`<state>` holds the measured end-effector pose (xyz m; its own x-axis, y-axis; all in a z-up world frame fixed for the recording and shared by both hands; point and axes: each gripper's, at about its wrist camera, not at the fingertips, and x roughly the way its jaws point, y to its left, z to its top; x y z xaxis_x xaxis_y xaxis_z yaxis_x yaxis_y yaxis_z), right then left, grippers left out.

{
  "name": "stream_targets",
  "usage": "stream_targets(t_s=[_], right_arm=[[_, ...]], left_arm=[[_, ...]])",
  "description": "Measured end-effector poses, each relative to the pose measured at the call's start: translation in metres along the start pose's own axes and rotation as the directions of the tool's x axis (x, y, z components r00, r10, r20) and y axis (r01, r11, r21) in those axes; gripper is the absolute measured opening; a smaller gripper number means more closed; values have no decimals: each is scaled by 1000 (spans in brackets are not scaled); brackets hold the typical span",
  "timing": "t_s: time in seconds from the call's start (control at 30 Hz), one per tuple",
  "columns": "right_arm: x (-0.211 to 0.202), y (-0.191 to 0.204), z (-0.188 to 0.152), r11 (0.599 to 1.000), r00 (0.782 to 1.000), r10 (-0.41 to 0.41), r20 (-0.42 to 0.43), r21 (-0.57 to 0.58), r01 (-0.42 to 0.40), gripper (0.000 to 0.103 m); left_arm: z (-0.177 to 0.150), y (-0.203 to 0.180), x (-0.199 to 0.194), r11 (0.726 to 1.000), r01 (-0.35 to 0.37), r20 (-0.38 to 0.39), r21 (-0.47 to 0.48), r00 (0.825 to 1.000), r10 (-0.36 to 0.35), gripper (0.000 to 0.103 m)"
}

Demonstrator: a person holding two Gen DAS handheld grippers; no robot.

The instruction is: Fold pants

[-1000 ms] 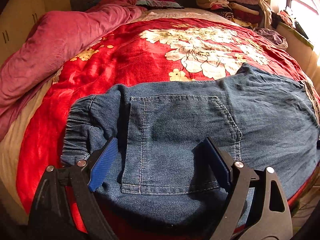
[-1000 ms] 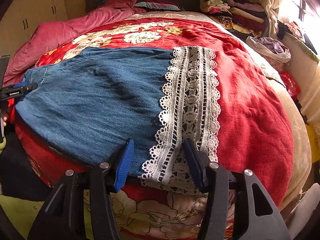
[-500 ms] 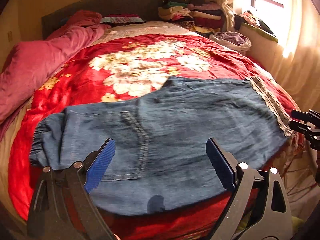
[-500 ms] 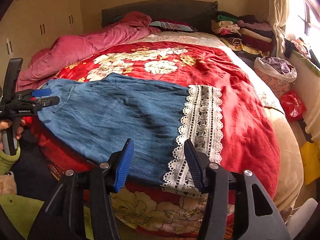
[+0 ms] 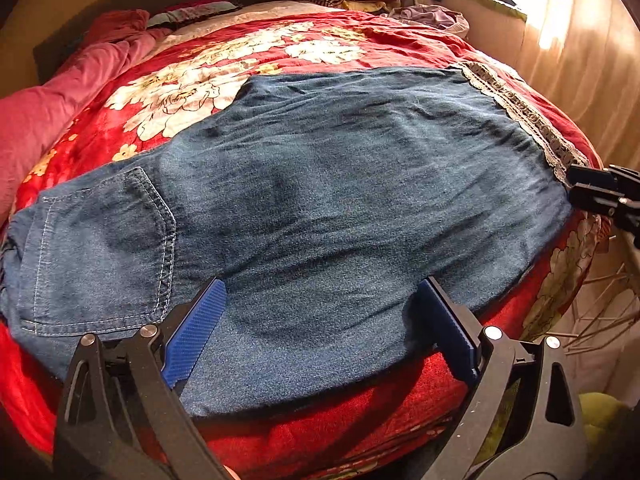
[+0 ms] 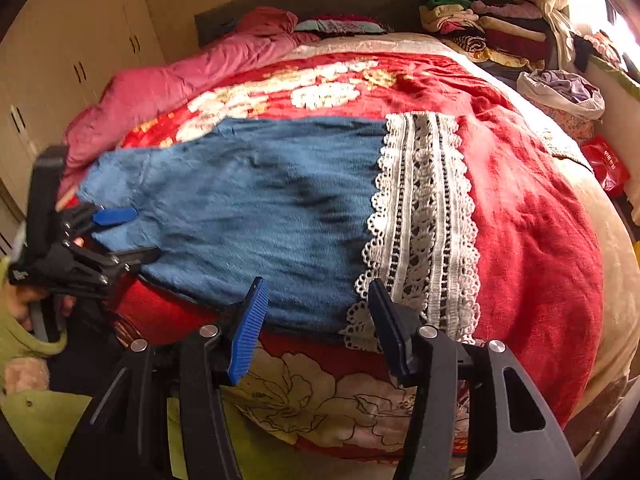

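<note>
Blue denim pants (image 5: 340,200) lie flat across the red floral blanket (image 5: 240,52), waist and back pocket (image 5: 100,248) to the left, white lace hem (image 6: 420,220) to the right. My left gripper (image 5: 320,284) hovers over the pants' near edge just right of the pocket. Its jaws are opening wide and the pads press on nothing. My right gripper (image 6: 316,284) stands open above the near corner where denim meets lace, gripping nothing. The left gripper (image 6: 104,236) also shows at the left of the right wrist view, and the right gripper (image 5: 600,192) shows by the lace in the left wrist view.
A pink duvet (image 6: 180,92) is bunched along the left side of the bed. Stacked folded clothes (image 6: 480,24) sit by the dark headboard, with a basket of laundry (image 6: 560,92) beside them. Wardrobe doors (image 6: 60,60) stand at the left. A curtain (image 5: 580,60) hangs at the right.
My left gripper has slid right along the pants, from over the pocket towards the leg, and its jaws have widened. My right gripper has drawn back a little from the lace hem.
</note>
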<state>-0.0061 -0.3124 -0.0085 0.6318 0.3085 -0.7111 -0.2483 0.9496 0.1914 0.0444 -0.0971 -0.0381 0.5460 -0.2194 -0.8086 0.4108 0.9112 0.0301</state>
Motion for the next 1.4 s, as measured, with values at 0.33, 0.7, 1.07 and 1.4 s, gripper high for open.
stream_targets(t_s=[0.33,0.7,1.07,1.4], right_arm=[[-28,-34,-8,992,998,-68,11,111,67,51],[-16,-55,-17,970,999,-35,-14,240,37,51],[0,-57,-13,959,1000,-14,-16,283,18,64],[1,-54,-6,964,999,39,37,262,-47,38]], left_arm=[[30,-13,-42,999,42,126,10,991,-43,90],[69,-50,-24,991,85,97,106,991,-95,90],[124,-98,15,963,166,54,212,982,-181,90],[187,-126,73,928,245,-36,280,969,-245,78]])
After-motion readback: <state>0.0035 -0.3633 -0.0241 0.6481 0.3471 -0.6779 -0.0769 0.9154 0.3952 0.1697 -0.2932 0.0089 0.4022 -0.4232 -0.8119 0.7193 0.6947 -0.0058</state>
